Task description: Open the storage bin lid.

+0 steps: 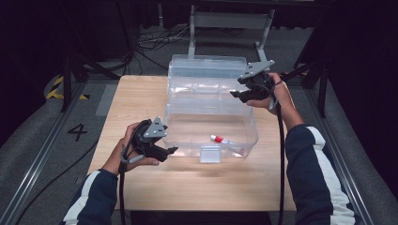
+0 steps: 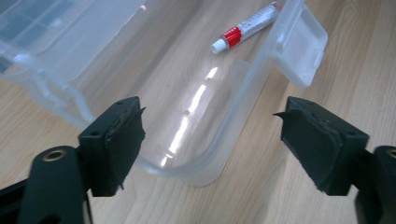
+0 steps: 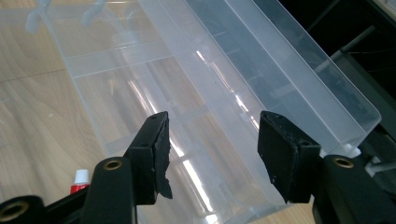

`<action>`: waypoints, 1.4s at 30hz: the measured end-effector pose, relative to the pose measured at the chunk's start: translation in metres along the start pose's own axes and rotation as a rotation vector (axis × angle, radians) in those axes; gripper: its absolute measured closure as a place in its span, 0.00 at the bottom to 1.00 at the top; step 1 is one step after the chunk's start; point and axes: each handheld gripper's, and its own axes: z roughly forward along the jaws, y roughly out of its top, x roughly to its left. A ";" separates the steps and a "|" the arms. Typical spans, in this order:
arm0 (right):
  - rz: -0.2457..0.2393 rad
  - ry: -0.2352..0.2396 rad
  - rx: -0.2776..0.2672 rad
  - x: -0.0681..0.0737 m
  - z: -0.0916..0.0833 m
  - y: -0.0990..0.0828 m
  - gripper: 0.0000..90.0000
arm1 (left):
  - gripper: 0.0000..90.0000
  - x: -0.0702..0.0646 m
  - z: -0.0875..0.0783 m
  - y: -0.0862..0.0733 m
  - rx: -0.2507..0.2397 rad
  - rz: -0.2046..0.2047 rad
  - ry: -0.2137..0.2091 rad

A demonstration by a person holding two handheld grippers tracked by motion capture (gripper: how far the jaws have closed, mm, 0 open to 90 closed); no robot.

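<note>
A clear plastic box (image 1: 252,127) stands open on the wooden table (image 1: 141,93), its lid (image 1: 206,70) tilted up at the back. On the box's floor lies a red and white tube (image 1: 218,139), also seen as the tube (image 2: 245,25) and as the tube's white cap (image 3: 80,177). My left gripper (image 1: 172,151) is by the box's front left corner, open, with the corner rim (image 2: 219,154) below and between the jaws. My right gripper (image 1: 235,94) hovers at the lid's right end, open, its jaws on either side of the lid (image 3: 261,60) without touching it.
The box's front latch (image 1: 210,153) hangs over the table near the front edge. Bare wood lies left of the box and in front of it. Dark floor, cables and a metal frame (image 1: 230,21) surround the table.
</note>
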 end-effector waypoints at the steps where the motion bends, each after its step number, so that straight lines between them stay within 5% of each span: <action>1: -0.001 -0.007 0.018 -0.003 0.005 0.002 0.51 | 0.30 0.000 0.003 0.002 0.004 0.005 0.000; 9: 0.005 0.059 0.036 -0.008 0.021 0.004 0.61 | 0.51 -0.004 0.024 0.016 0.073 0.090 -0.073; 15: -0.031 0.006 0.016 -0.002 0.020 0.014 0.57 | 0.56 -0.004 0.041 0.020 0.149 0.127 -0.093; 19: -0.023 0.001 0.085 -0.008 0.030 0.016 0.57 | 0.62 0.000 0.050 0.021 0.144 0.081 -0.108; 24: -0.009 0.006 0.117 -0.018 0.040 0.013 0.67 | 0.68 0.000 0.062 0.023 0.183 0.099 -0.132; 30: -0.084 0.025 0.133 -0.011 0.051 0.017 0.74 | 0.86 -0.003 0.067 0.023 0.221 0.137 -0.171; 33: -0.148 0.020 0.168 -0.006 0.052 0.024 0.79 | 0.86 -0.004 0.068 0.024 0.232 0.138 -0.161; 42: -0.166 0.071 0.237 -0.005 0.047 0.036 0.88 | 0.85 -0.005 0.069 0.024 0.223 0.132 -0.152</action>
